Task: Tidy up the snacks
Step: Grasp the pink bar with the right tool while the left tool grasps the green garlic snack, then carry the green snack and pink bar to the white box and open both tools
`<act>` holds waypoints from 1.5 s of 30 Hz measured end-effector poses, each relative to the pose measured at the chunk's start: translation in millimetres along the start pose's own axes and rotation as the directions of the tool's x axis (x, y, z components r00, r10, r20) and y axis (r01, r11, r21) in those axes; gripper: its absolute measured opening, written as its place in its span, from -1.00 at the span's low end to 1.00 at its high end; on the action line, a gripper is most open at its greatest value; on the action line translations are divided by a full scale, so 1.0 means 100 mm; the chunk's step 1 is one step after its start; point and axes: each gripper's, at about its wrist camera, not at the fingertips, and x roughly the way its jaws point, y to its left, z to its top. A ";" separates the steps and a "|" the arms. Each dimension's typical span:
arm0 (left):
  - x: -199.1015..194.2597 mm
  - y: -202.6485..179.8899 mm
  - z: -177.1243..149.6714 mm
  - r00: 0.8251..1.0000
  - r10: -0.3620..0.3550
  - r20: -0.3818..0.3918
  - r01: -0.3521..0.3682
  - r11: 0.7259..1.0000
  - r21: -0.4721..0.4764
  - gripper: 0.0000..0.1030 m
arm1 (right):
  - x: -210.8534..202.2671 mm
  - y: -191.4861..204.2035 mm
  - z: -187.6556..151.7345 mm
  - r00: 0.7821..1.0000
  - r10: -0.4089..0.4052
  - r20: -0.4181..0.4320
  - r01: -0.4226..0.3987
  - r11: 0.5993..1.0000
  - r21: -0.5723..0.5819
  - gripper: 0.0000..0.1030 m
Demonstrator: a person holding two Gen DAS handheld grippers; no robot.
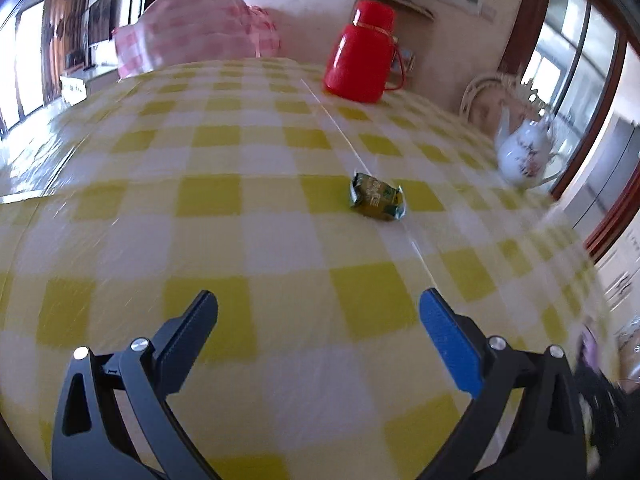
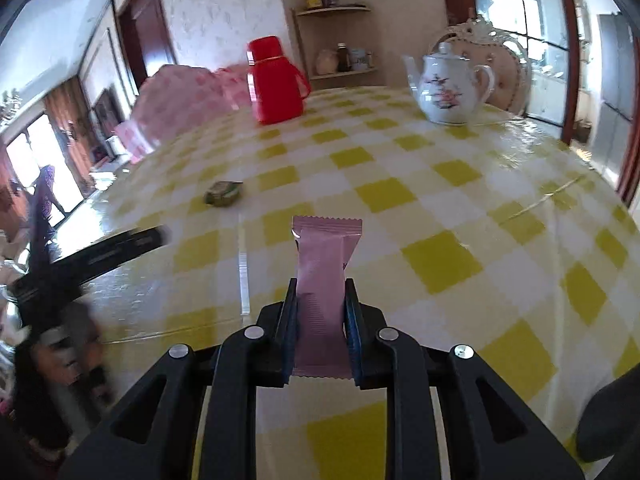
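Note:
A small green wrapped snack [image 1: 377, 197] lies on the yellow-and-white checked tablecloth [image 1: 240, 240], some way beyond my left gripper [image 1: 318, 304], which is open with nothing between its fingers. In the right wrist view my right gripper [image 2: 322, 292] is shut on a pink snack packet [image 2: 324, 264] that sticks up past the fingertips above the cloth. The same green snack [image 2: 223, 193] lies to the far left of that packet. A blurred left gripper finger [image 2: 120, 246] shows at the left edge.
A red thermos jug [image 1: 360, 54] stands at the far side of the table. A white flowered teapot [image 1: 524, 154] stands at the right, near an ornate chair back [image 2: 508, 68]. A pink checked mesh cover [image 1: 196, 36] sits at the far left. A glass seam [image 1: 360, 160] crosses the tabletop.

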 end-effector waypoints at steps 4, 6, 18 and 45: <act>0.47 -0.28 0.29 0.998 0.042 -0.045 -0.039 0.997 0.060 0.96 | -0.04 0.04 -0.03 0.999 0.048 -0.004 -0.048 0.999 0.019 -0.58; 0.68 -0.39 0.41 0.997 0.048 -0.064 -0.043 0.995 0.087 0.96 | -0.02 0.03 -0.03 0.999 0.050 -0.021 -0.049 0.998 0.031 -0.58; 0.96 -0.64 0.57 0.994 0.018 -0.107 0.008 0.971 0.237 -0.17 | -0.01 0.13 -0.05 0.996 0.081 -0.039 -0.080 0.996 0.029 -0.58; -0.78 -0.47 -0.82 0.999 -0.046 -0.005 0.046 0.982 0.181 -0.18 | 0.09 -0.06 -0.14 0.997 0.041 -0.060 -0.036 0.995 0.089 -0.58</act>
